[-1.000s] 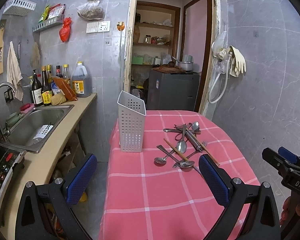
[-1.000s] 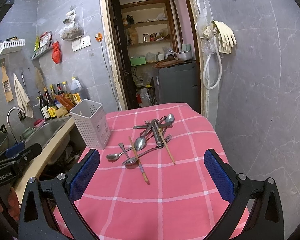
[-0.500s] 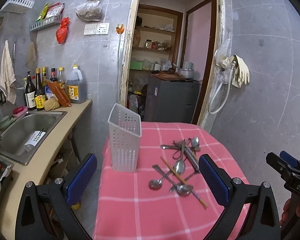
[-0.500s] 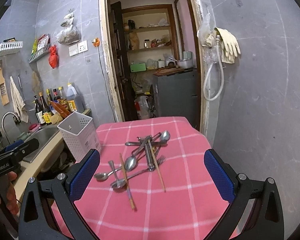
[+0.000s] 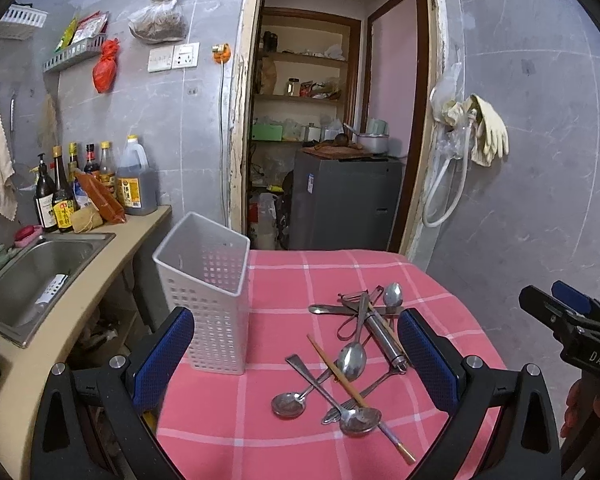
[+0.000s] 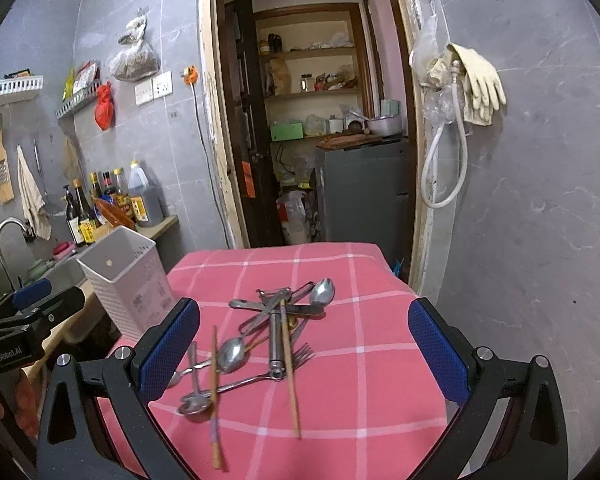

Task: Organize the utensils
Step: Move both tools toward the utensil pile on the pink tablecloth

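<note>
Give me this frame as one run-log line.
phase: approach | left gripper: open, empty | right gripper: open, empty | utensils: piled on pink tablecloth | white holder: upright, looks empty

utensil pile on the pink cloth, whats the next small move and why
Probably lower the right gripper onto the wooden chopstick lying on top of the metal utensil pile. Both grippers are open and empty, nothing is in the white perforated plastic holder yet, and that chopstick sits uppermost and nearest, so lifting it should disturb little.

Grey marble-tiled walls (image 5: 532,208), steel sink (image 5: 40,268) on beige counter (image 5: 100,276), open pantry doorway (image 6: 320,120).
</note>
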Available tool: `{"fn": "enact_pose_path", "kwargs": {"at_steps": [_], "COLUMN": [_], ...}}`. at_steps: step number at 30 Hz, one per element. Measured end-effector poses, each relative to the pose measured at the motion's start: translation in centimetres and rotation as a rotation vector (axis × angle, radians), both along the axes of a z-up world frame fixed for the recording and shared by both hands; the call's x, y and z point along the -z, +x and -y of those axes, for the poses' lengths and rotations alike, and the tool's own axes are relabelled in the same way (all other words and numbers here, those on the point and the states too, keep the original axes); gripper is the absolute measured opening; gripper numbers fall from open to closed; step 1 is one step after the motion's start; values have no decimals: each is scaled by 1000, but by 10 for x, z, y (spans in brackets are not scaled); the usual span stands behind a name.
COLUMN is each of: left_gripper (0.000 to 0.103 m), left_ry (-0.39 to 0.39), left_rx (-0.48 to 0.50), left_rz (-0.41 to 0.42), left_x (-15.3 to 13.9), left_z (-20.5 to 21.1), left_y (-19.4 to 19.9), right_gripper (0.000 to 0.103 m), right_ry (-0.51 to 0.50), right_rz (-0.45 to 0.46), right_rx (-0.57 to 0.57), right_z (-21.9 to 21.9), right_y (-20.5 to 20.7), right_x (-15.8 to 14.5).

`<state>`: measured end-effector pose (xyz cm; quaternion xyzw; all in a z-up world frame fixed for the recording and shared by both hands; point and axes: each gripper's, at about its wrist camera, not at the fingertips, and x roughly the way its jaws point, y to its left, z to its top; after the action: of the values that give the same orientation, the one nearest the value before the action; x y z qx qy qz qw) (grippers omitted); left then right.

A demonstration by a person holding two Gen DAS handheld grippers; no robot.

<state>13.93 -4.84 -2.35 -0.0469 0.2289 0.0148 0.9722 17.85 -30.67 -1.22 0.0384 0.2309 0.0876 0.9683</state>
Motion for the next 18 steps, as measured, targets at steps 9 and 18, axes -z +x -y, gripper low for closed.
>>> {"fn": "enact_pose_path", "kwargs": {"at_steps": [9, 18], "left_gripper": [102, 84], "left_ry": [-65, -115], "left_rx": [8, 22], "left_rz": [-112, -182], "left_x": [36, 64], "left_z": [10, 28], "left_y": [34, 66], "right_gripper": [102, 97], "right_ry": [5, 48], "right_rz": [-49, -151], "right_rx": [-46, -128], "right_z": [10, 17], "right_y": [45, 88], "right_x": [27, 63]}}
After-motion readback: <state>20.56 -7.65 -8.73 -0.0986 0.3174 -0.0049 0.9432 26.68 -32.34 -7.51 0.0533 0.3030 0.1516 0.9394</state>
